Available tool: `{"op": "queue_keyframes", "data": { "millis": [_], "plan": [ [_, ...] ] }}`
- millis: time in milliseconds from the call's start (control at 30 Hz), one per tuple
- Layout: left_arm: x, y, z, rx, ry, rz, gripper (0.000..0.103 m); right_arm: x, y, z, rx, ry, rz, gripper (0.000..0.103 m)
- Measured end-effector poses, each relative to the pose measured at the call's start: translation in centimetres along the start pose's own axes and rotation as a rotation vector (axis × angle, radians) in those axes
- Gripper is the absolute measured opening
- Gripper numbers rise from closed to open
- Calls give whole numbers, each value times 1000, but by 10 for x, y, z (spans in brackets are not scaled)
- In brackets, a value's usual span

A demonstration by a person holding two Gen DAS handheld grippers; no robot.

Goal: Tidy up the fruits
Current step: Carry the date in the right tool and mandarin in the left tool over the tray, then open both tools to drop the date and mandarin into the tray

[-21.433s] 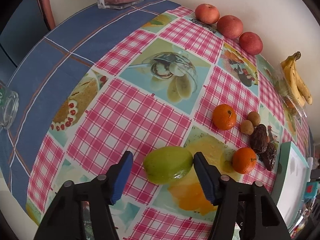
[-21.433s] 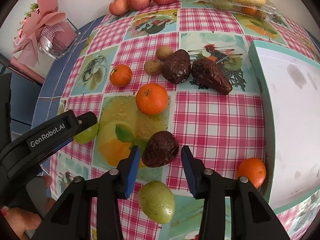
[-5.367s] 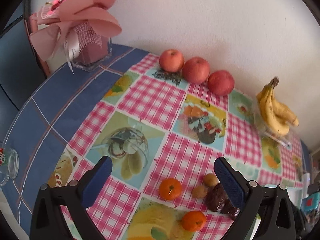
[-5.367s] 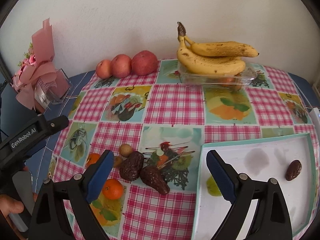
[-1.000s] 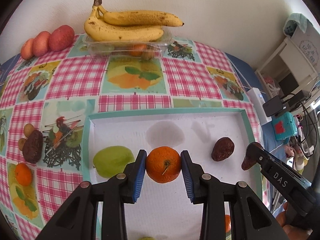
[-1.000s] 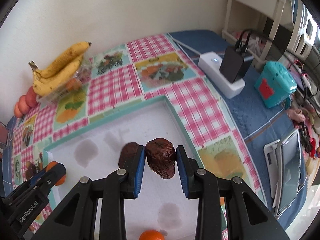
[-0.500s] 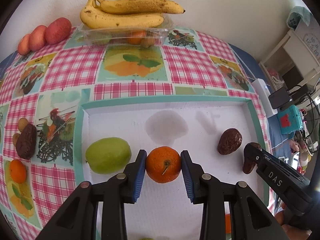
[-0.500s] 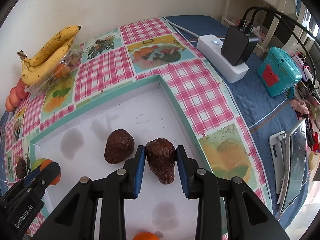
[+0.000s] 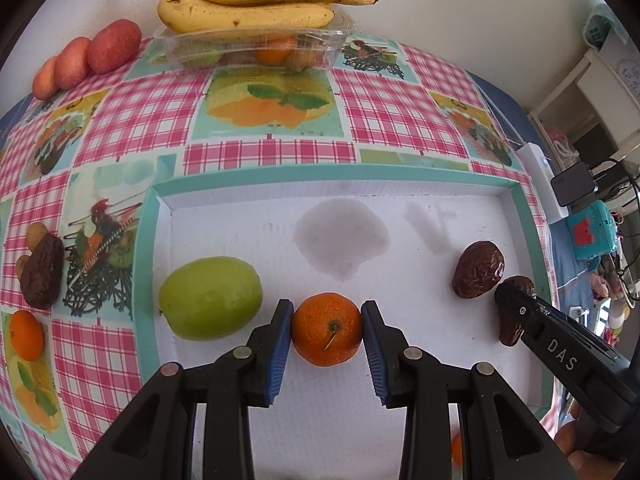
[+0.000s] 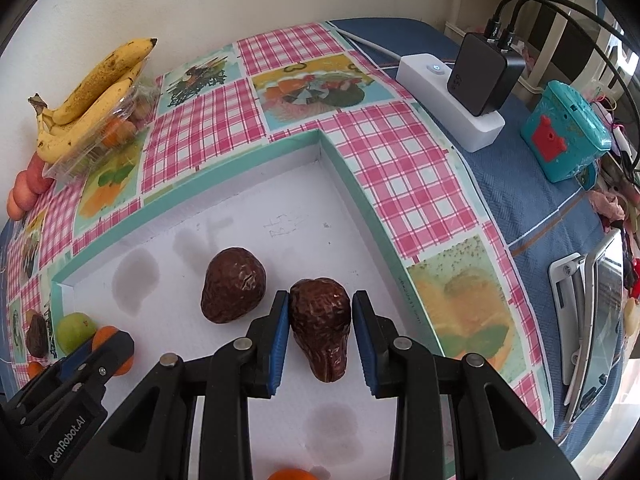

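My left gripper is shut on an orange mandarin low over the white tray with a teal rim. A green fruit lies in the tray just left of it. My right gripper is shut on a dark wrinkled avocado near the tray's right wall. A second dark avocado lies in the tray to its left; it also shows in the left wrist view. Another mandarin sits at the tray's near edge.
Bananas lie on a clear plastic box at the back, with red apples to the left. A dark avocado, small brown fruits and a mandarin lie on the cloth left of the tray. A power strip and teal box stand right.
Both grippers have come lower and nearer to the tray floor with their fruits still held. The right gripper's avocado now sits closer beside the avocado lying in the tray.
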State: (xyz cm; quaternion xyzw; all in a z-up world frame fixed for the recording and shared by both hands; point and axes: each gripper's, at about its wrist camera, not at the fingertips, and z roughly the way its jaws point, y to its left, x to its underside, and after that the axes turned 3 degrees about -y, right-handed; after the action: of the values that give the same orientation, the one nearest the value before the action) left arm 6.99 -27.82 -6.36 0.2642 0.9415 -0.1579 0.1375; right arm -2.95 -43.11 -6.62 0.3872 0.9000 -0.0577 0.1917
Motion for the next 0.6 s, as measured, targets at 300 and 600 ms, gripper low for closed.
{"op": "queue_keyframes", "data": {
  "millis": [300, 600],
  "plan": [
    [0, 0, 0, -2, 1, 4, 37, 1, 2, 3, 2, 8, -2, 33],
    [-1, -2, 2, -10, 6, 12, 38, 2, 4, 6, 2, 19, -7, 33]
  ]
}}
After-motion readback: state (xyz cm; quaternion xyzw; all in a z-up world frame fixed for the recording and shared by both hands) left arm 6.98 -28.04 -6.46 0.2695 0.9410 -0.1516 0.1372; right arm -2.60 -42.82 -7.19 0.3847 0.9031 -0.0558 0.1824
